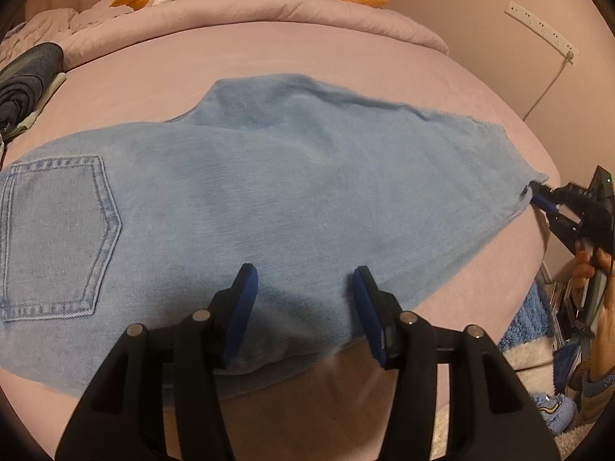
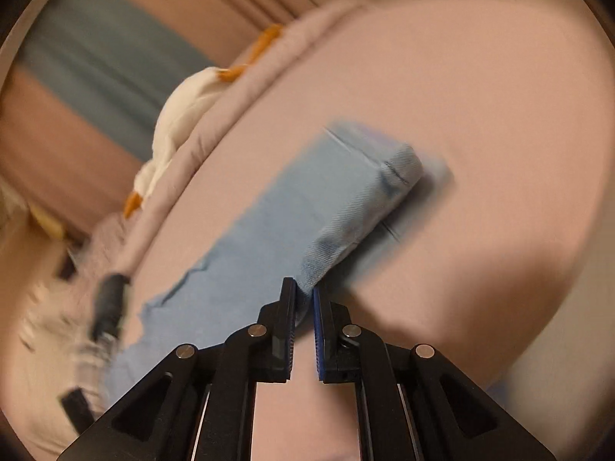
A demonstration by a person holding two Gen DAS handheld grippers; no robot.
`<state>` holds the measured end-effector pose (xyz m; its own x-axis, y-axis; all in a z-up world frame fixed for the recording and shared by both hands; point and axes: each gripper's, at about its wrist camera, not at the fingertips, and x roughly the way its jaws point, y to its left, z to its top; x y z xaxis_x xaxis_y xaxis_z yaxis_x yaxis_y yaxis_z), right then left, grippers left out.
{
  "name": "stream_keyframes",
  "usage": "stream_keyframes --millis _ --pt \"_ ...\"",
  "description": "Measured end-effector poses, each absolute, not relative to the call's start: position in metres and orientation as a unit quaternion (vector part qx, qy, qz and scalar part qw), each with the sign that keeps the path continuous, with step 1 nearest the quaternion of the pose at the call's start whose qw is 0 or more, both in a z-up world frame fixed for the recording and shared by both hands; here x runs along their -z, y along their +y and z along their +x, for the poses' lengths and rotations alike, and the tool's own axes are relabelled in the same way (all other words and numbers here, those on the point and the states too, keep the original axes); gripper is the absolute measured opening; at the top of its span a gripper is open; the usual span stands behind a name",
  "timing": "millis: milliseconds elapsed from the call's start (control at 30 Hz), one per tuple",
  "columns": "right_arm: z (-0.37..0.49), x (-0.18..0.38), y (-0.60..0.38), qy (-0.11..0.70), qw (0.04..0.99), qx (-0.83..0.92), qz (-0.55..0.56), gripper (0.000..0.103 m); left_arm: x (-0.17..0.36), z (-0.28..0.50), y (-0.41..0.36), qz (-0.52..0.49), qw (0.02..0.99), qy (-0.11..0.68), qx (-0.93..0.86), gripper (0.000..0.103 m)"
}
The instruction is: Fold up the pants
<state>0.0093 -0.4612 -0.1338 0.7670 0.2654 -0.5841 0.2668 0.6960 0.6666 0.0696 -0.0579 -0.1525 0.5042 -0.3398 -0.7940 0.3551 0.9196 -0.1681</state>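
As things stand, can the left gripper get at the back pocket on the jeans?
Probably yes. The left gripper hovers over the jeans with its jaws apart and nothing between them. The back pocket lies flat and uncovered to its left, with only bare denim between. The right gripper pinches the far hem, clear of that path.

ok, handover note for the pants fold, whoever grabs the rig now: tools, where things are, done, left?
Right tool: shut on the hem corner of the jeans, at the bed's right edge in the left wrist view.
Left tool: open, both pads over the near edge of the denim mid-leg, gripping nothing.
Jeans: spread along the pink bed, back pocket at the left, legs laid one over the other.
Done: legs look stacked lengthwise.
Left: bring the hem end over towards the waist, then flatten. The right wrist view is blurred, so check the hem grip first.
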Motion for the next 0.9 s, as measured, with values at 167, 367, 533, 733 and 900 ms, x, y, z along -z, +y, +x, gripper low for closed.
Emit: stream_keyframes --millis 167,367,533,733,900 --pt "0.004 0.131 -0.473 0.285 0.842 -0.011 0.458 0.023 0.154 0.075 -0.063 0.012 0.868 0.456 0.195 0.053" --pt "0.034 0.118 -0.474 0.326 0.836 0.027 0.44 0.005 0.152 0.073 -0.058 -0.012 0.865 0.465 0.191 0.053" --pt "0.054 0.063 -0.465 0.265 0.875 -0.053 0.402 0.005 0.15 0.068 -0.052 -0.035 0.87 0.456 0.183 0.053" --pt "0.032 0.042 -0.465 0.192 0.908 -0.067 0.366 0.005 0.154 0.063 -0.044 -0.04 0.872 0.455 0.175 0.053" --pt "0.039 0.149 -0.504 0.313 0.831 0.021 0.46 0.005 0.152 0.065 -0.045 -0.026 0.871 0.459 0.174 0.053"
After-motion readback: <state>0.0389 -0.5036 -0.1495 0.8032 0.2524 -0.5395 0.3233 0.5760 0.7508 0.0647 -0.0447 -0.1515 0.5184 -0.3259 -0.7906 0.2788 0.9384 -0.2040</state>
